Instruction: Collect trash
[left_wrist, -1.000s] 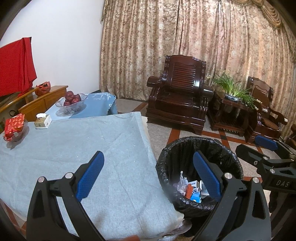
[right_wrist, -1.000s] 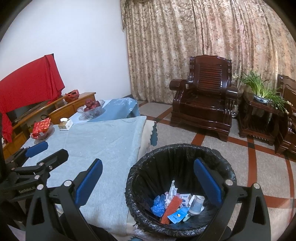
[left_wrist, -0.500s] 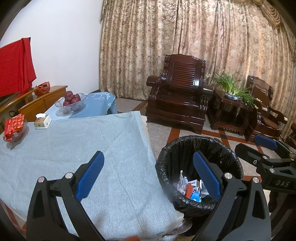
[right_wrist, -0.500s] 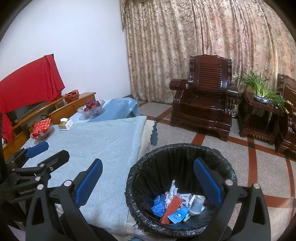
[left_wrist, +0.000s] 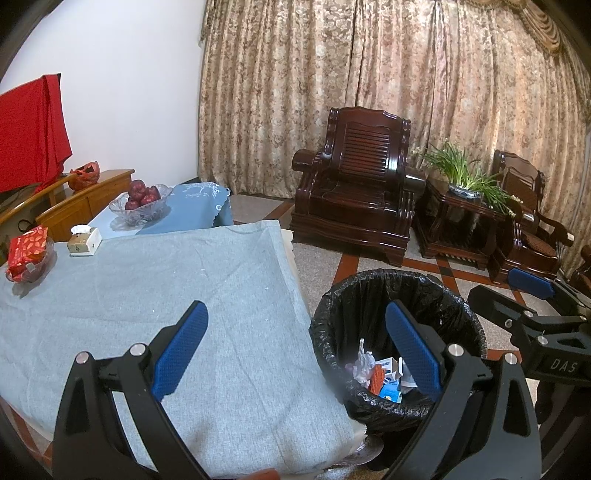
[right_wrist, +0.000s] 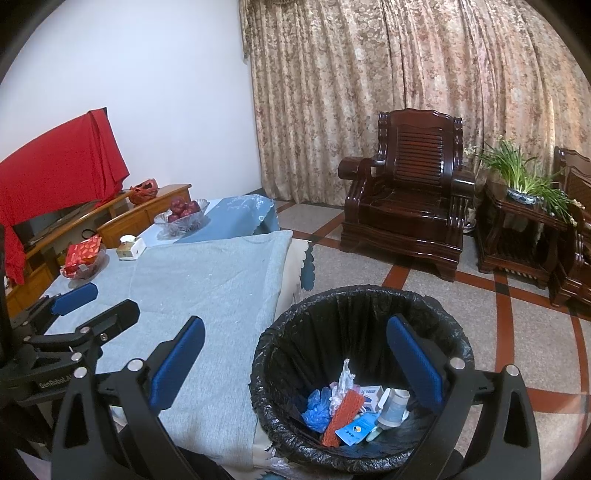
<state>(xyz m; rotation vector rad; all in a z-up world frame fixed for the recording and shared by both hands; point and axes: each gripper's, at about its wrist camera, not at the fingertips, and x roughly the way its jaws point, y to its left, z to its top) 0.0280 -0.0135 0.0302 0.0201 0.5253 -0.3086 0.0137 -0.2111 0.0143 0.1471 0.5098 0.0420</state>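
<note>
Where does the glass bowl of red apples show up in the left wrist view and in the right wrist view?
Left wrist view: the clear glass bowl of red apples sits upper left, on the blue cloth at the table's far end.
Right wrist view: the same bowl sits left of centre, upper half, also on the blue cloth.
Shared landmark: the dark carved wooden armchair before the patterned curtain, right of the bowl in both.

Two armchairs – one bin
</note>
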